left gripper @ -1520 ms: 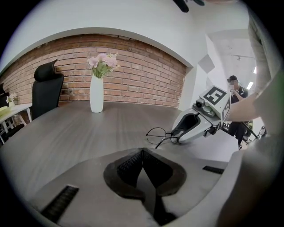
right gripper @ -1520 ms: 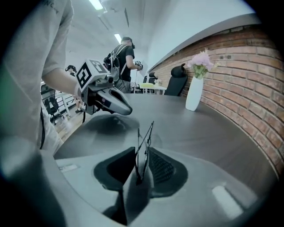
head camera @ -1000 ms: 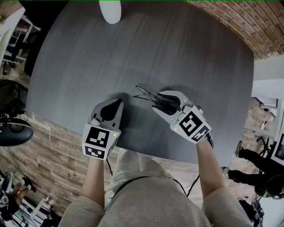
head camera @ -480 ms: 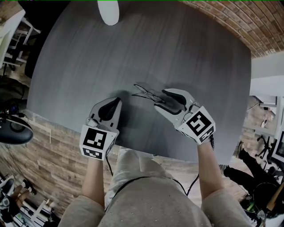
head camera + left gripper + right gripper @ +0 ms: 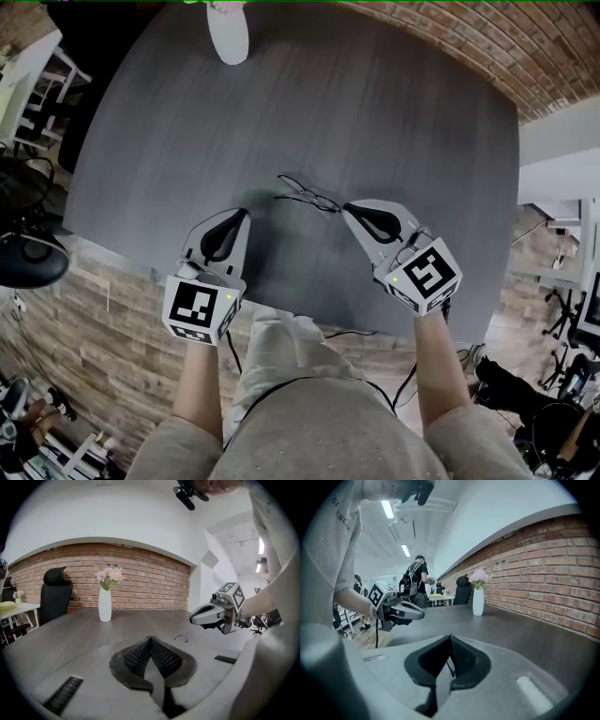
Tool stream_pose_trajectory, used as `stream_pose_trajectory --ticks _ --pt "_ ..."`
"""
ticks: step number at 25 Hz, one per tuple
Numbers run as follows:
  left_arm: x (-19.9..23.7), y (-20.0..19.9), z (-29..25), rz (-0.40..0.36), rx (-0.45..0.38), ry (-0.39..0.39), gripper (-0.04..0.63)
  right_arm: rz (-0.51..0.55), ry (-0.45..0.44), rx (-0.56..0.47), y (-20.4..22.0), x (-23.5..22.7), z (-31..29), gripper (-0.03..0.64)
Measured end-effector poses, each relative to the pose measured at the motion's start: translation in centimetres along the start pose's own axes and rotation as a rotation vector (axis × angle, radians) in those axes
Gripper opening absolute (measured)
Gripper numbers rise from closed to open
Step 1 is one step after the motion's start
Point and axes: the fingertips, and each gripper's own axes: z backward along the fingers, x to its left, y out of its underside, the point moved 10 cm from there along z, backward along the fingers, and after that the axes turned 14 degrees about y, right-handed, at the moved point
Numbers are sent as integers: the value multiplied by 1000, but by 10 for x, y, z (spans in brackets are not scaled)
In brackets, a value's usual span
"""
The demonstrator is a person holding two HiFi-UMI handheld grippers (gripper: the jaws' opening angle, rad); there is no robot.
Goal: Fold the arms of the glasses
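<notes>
The glasses (image 5: 305, 194) lie on the table (image 5: 394, 112), a thin wire frame a little ahead of me, between my two tools and nearer the right one. The right tongs (image 5: 350, 208) have just been closing and are pressed together. In the right gripper view nothing of the glasses sits between them, and no part of the frame shows beyond their tip. From above, that tip looks just beside the near end of the frame. The left gripper view shows it hanging clear above the table, though, with a small dark curve of wire on the surface below it, so I judge there is no contact. The left tongs (image 5: 242, 216) are pressed together too and empty, off to the left of the frame and apart from it.

I read the folding step as done or nearly done, since neither tool is on the glasses. The frame looks compact, but it is too fine for me to tell whether both arms lie flat behind the lenses. If one arm stands out, I would steady the front with one pair of tongs and sweep the arm inward gently with the other. The light wire will likely skid on the smooth table.
</notes>
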Motion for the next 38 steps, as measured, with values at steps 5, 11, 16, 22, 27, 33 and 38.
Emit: stream_pose_trajectory --ticks 5,11,16,22,27,33,38 --pt "-16 -11 17 -28 -94 -30 -2 -75 99 -30 -6 6 26 3" --pt "-37 -32 35 -59 -161 -51 -2 -164 186 -132 -26 10 61 2" --pt "-56 -50 51 -74 -201 -59 -2 -147 219 -187 -44 19 88 2" --pt "-79 -64 69 -92 -240 -64 -2 -137 233 -248 -62 30 116 2" --pt "-95 -74 81 -87 -272 -67 -2 -132 244 -282 -72 38 134 2" --pt "-108 -88 95 -86 -314 -72 -2 -115 236 -317 -83 45 152 2" --pt "-115 -94 100 -109 -332 -72 -2 -107 235 -346 -92 49 165 2"
